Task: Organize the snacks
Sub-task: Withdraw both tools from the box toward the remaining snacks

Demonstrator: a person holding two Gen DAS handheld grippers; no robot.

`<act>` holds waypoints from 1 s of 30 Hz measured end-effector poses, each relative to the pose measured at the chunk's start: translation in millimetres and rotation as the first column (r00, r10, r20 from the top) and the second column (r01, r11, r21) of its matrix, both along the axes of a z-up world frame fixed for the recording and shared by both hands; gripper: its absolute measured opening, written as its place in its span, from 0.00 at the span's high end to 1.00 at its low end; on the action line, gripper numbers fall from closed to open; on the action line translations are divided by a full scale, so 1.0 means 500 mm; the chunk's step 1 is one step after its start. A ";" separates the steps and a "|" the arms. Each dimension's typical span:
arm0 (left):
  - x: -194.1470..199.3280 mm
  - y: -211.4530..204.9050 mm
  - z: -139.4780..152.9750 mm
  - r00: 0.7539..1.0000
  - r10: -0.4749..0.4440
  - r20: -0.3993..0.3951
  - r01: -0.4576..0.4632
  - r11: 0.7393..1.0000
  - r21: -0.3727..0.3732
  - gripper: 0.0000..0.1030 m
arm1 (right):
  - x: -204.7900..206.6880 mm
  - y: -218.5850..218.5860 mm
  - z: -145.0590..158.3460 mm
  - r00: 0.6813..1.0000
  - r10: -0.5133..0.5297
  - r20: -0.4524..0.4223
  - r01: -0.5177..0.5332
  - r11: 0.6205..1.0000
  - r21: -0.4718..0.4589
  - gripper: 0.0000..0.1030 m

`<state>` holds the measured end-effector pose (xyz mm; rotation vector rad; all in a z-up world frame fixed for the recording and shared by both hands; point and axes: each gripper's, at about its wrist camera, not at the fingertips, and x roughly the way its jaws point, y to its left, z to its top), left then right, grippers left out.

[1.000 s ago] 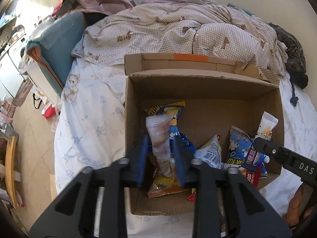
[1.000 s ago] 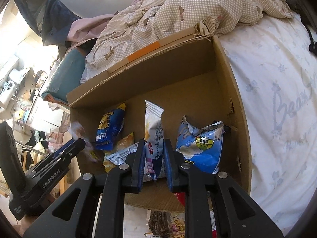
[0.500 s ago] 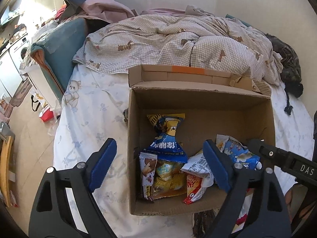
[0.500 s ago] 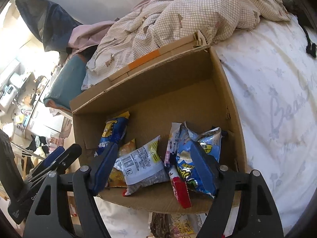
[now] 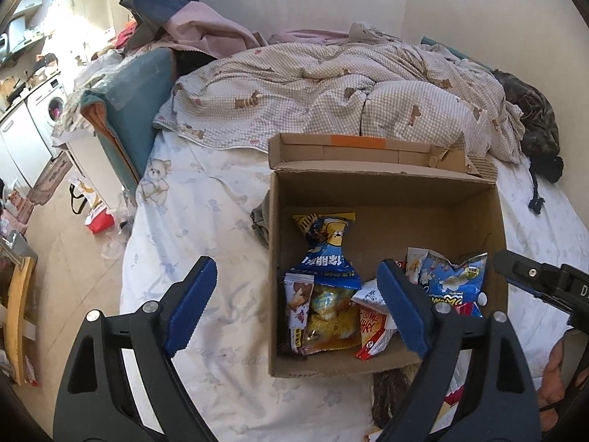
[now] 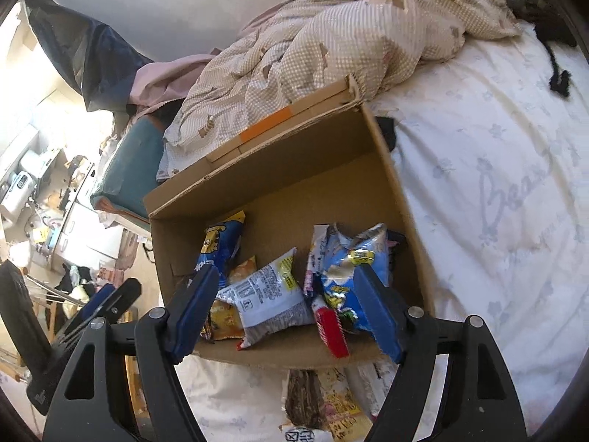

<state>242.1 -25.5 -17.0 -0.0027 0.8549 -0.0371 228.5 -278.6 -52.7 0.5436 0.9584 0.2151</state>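
Observation:
An open cardboard box point(image 5: 386, 188) point(image 6: 272, 169) sits on the bed with several snack packets on its floor. Among them are a blue packet with a yellow cartoon face point(image 5: 325, 254) point(image 6: 219, 246), a small brown-and-white wrapper point(image 5: 298, 309), a white packet point(image 6: 265, 294) and a crumpled blue bag point(image 5: 454, 283) point(image 6: 353, 258). My left gripper point(image 5: 298, 305) hangs open above the box's near left corner, nothing between its blue pads. My right gripper point(image 6: 283, 309) is open too, over the box's near edge, empty. Each gripper shows at the edge of the other's view.
A checked duvet point(image 5: 331, 92) is bunched behind the box. More snack packets point(image 6: 331, 405) lie on the white sheet point(image 5: 206, 221) in front of the box. Left of the bed are a teal cushion point(image 5: 136, 110), the floor and a washing machine point(image 5: 48, 107).
Both grippers opened and let their packets fall into the box: the left dropped a clear-wrapped snack, the right a white bar. Both then drew back and up from the box.

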 end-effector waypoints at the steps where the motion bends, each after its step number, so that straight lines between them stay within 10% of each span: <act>1: -0.005 0.003 0.002 1.000 0.004 0.001 -0.004 1.000 -0.002 0.16 | -0.009 -0.003 0.005 1.000 -0.006 0.007 0.006 1.000 -0.007 0.24; 19: -0.100 0.029 -0.057 0.983 0.024 -0.180 -0.037 0.997 -0.070 0.16 | -0.133 -0.018 -0.007 0.997 -0.011 -0.071 0.008 0.999 -0.036 0.24; 25: -0.134 -0.009 -0.117 0.956 -0.023 -0.292 0.003 0.998 -0.068 0.16 | -0.160 -0.028 -0.034 0.991 -0.012 -0.135 0.005 0.999 -0.051 0.24; 30: -0.151 -0.061 -0.202 0.887 -0.102 -0.449 0.049 0.991 -0.127 0.16 | -0.173 -0.051 -0.051 0.983 -0.042 -0.178 0.033 0.998 -0.055 0.24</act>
